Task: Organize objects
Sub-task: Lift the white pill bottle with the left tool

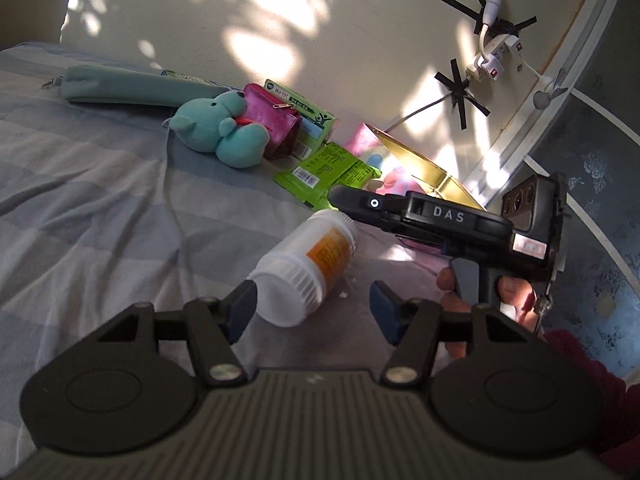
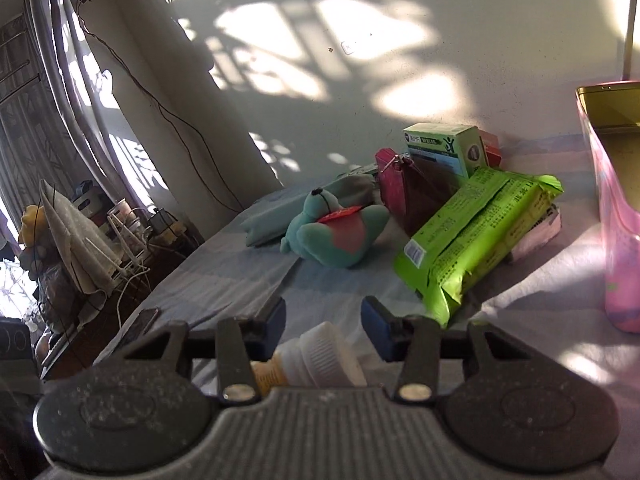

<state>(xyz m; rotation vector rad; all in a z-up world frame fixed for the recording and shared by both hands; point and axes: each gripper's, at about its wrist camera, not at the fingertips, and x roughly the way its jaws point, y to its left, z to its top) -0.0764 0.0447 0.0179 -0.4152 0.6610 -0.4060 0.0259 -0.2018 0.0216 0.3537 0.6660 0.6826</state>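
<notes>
A white pill bottle with an orange label lies on its side on the striped bed sheet. My left gripper is open, its blue pads either side of the bottle's cap end, not closed on it. My right gripper is open and empty; the same bottle lies just below and behind its fingertips. In the left wrist view the right gripper's black body hovers over the bottle's far end. A teal plush bear, pink pouch, green packets and green box lie beyond.
A pink tin with a gold inside stands open at the right by the wall. A teal pencil case lies at the back left. A power strip and cables hang on the wall. A cluttered side table is left of the bed.
</notes>
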